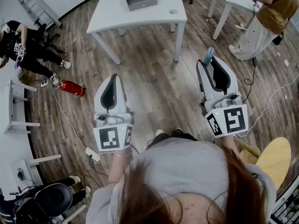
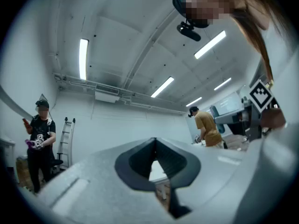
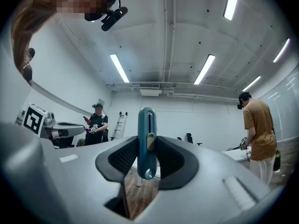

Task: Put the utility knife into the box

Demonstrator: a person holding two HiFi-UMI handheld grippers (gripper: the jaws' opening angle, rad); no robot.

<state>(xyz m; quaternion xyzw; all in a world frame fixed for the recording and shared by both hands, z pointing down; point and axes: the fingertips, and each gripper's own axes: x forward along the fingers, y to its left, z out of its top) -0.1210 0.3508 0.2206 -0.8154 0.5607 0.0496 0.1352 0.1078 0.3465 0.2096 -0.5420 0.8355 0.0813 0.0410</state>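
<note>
Teal plastic utility knife (image 3: 146,141) clamped upright in the right gripper (image 1: 211,63) — carry stage, seemingly. The left gripper (image 1: 113,78) is closed, empty. Next it needs bringing over the grey rectangular box (image 1: 141,1) on the white table (image 1: 112,17), well ahead, then releasing.

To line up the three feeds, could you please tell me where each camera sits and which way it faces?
Head view: on the head, facing steeply down at the floor and table; shows hair, left gripper, right gripper.
Left gripper view: on the left gripper, facing along its shut, empty jaws, up towards the ceiling; hair at right.
Right gripper view: on the right gripper, along jaws clamping the knife; hair at left.
Shared: both gripper views show the ladder and tan-shirted person.
</note>
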